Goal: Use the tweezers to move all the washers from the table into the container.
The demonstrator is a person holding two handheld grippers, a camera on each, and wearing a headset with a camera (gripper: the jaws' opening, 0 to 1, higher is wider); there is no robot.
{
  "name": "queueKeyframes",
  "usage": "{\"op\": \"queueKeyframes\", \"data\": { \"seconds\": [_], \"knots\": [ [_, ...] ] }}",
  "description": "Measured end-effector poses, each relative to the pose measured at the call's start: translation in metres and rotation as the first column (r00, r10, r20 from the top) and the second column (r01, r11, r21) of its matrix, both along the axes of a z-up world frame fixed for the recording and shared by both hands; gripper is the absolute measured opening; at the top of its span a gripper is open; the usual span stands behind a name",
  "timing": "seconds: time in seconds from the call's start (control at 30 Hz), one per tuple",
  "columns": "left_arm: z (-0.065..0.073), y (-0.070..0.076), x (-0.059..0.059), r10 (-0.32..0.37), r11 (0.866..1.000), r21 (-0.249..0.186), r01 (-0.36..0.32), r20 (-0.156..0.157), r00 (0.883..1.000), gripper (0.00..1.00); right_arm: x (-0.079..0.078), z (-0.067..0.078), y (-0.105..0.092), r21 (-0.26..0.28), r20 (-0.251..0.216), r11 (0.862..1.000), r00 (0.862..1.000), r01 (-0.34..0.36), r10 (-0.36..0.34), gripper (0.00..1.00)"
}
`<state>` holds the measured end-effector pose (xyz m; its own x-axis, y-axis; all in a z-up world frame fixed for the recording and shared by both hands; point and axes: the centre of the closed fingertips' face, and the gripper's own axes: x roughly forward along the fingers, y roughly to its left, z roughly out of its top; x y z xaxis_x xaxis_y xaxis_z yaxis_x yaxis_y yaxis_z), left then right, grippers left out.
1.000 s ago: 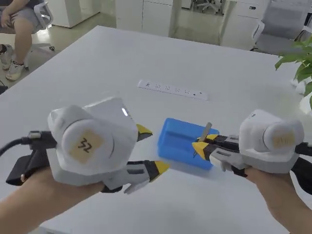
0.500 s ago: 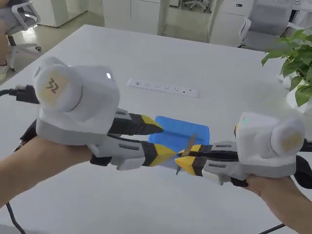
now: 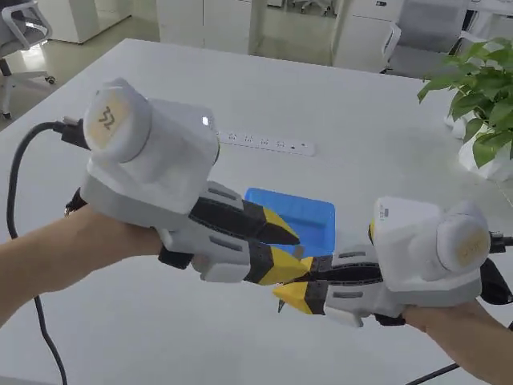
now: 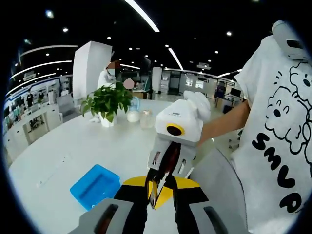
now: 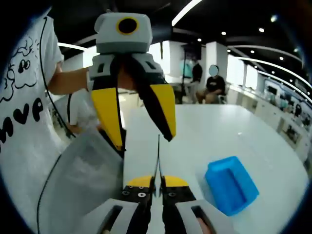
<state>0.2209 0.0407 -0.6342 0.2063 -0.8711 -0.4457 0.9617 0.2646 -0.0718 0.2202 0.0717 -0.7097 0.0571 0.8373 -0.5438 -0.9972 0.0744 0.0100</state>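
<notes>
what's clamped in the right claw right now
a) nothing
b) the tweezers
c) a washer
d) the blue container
B: in the right gripper view the right claw is shut on the thin tweezers, whose tip reaches up between the open jaws of the left claw. The blue container lies off to the side, untouched.

Bright, even overhead light filled the head view. The white bench [image 3: 385, 152] looked pale and slightly washed out, and the shadows on it were soft and faint. In both gripper views the ceiling strip lights [image 4: 145, 19] flared white against a dark ceiling, and fisheye distortion bowed the bench edge and stretched the margins. The right hand-held gripper [image 5: 157, 181], pinching the tweezers [image 5: 158, 156], was blurred at close range.
</notes>
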Motion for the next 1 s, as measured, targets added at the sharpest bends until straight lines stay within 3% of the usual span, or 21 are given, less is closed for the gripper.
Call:
{"op": "queueKeyframes", "data": {
  "seconds": [0.2,0.33,0.5,0.57,0.67,0.73,0.87,1.0],
  "knots": [
    [-0.004,-0.002,-0.010,-0.083,0.996,0.017,0.083,-0.023,0.996,0.06,-0.009,0.002,0.000,-0.006,-0.005,0.999,0.999,-0.045,0.045,0.03],
    [-0.007,-0.004,-0.012,-0.105,0.994,0.034,0.106,-0.022,0.994,0.01,-0.016,-0.001,-0.001,-0.019,-0.013,0.997,0.997,-0.074,0.073,0.03],
    [-0.014,-0.005,-0.016,-0.137,0.989,0.058,0.139,-0.032,0.990,0.00,-0.018,-0.008,-0.003,-0.048,-0.015,0.995,0.996,-0.088,0.088,0.03],
    [-0.018,-0.004,-0.017,-0.169,0.983,0.079,0.168,-0.003,0.986,0.00,-0.019,-0.012,-0.005,-0.059,-0.019,0.994,0.996,-0.089,0.088,0.03],
    [-0.023,-0.002,-0.016,-0.174,0.981,0.092,0.172,0.008,0.985,0.00,-0.015,-0.018,-0.008,-0.081,-0.006,0.994,0.997,-0.074,0.074,0.03],
    [-0.029,0.001,-0.009,-0.169,0.979,0.121,0.162,0.053,0.984,0.00,-0.012,-0.023,-0.011,-0.105,0.001,0.993,0.998,-0.061,0.062,0.04],
    [-0.043,0.007,-0.004,-0.152,0.977,0.162,0.141,0.057,0.987,0.00,-0.001,-0.035,-0.017,-0.156,0.046,0.987,0.998,-0.030,0.038,0.04],
    [-0.061,0.012,0.003,-0.139,0.971,0.207,0.120,0.080,0.987,0.00,0.009,-0.048,-0.021,-0.216,0.095,0.976,0.995,-0.014,0.036,0.04]
  ]
}}
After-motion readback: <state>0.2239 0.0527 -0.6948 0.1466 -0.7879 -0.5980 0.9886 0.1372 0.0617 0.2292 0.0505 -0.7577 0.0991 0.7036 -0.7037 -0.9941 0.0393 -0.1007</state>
